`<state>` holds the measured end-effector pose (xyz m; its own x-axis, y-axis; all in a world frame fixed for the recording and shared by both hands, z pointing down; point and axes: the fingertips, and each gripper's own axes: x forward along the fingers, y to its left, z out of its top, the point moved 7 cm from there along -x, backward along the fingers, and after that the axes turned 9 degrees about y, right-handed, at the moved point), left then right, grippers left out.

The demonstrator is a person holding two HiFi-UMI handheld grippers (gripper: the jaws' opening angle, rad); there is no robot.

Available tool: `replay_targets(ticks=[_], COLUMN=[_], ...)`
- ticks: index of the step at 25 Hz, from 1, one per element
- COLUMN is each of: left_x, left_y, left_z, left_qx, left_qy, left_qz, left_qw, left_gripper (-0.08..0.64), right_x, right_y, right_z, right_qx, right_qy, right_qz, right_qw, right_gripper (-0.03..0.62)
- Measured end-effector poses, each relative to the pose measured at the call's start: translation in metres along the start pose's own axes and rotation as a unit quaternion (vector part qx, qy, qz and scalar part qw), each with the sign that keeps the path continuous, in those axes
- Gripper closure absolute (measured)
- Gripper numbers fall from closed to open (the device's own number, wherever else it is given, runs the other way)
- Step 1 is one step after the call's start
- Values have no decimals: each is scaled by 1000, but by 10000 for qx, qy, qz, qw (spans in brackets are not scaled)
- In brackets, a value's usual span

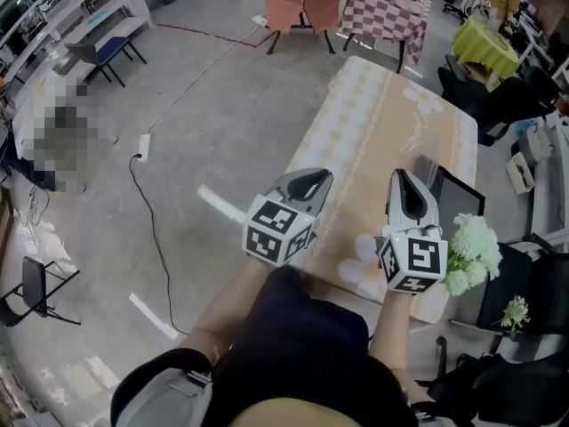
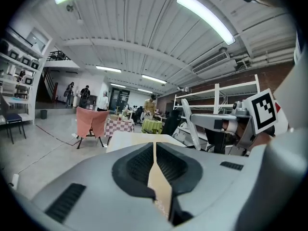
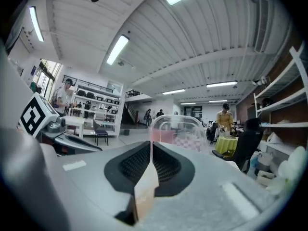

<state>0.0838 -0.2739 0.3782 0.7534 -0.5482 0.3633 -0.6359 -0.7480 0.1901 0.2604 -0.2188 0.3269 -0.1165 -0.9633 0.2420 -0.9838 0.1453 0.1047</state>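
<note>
Grey left tongs and right tongs, each pressed shut on nothing, hover at centre frame above the beige worktop; white flowers lie lower right.

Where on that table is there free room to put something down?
The table is bare from the left gripper and right gripper out to its far edge. Beside its near right edge it is crowded: white flowers, a dark panel.

Head view looks steeply down on the long table; both gripper views face level toward the checkered table.
</note>
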Motion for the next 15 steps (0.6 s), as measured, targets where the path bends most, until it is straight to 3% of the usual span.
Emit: replay_targets(ticks=[9, 15], left_x=[-11, -11], left_y=[-1, -2], left_z=[25, 23], left_qx=[179, 161], left_qy=[-624, -649], left_qz=[236, 282], left_qw=[9976, 9974], left_gripper=[535, 535], right_x=[-20, -22], right_y=[-20, -22], right_z=[6, 3], right_qx=[991, 1146], right_qy=[-871, -961], right_qz=[-146, -195], right_qw=[9912, 9886], right_gripper=[571, 572])
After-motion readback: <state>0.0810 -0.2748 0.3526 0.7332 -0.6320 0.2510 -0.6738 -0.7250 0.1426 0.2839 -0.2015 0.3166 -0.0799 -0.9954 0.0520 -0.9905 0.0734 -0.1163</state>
